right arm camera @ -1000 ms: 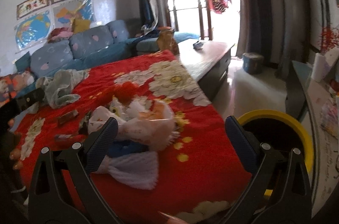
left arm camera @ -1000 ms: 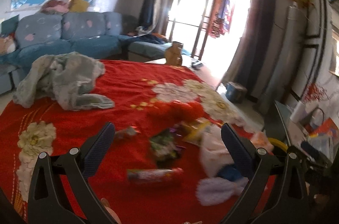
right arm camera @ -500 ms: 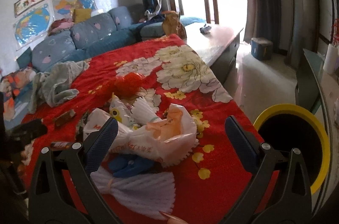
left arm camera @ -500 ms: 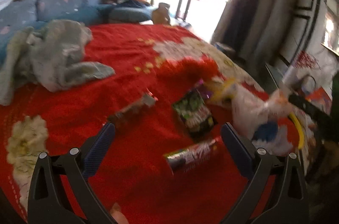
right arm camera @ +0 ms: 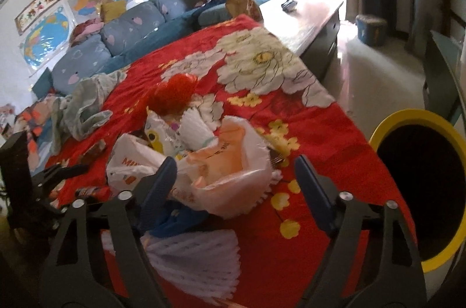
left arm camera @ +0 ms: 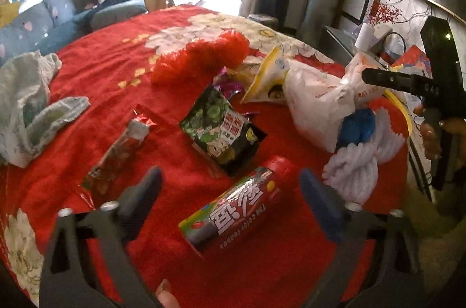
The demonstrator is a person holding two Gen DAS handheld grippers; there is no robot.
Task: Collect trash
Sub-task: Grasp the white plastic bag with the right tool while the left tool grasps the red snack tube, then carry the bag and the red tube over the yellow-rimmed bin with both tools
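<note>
Trash lies on a red flowered cloth (left arm camera: 110,66). My left gripper (left arm camera: 230,191) is open just above a red snack tube (left arm camera: 233,214) that lies between its fingers. Beyond lie a green snack packet (left arm camera: 224,130), a brown wrapper (left arm camera: 116,159), a white plastic bag (left arm camera: 317,101) and white foam netting (left arm camera: 358,162). My right gripper (right arm camera: 236,177) is open over the white plastic bag (right arm camera: 230,171), with the foam netting (right arm camera: 195,258) below. A yellow-rimmed black bin (right arm camera: 422,185) stands at the right.
A grey cloth (left arm camera: 26,107) lies at the left of the table. A red fluffy ball (right arm camera: 174,92) sits mid-table. A blue sofa (right arm camera: 116,45) stands behind and a wooden cabinet (right arm camera: 308,19) at the far end.
Both grippers have moved down and closer to the trash. The left one now frames the snack tube; the right one has come over the plastic bag.
</note>
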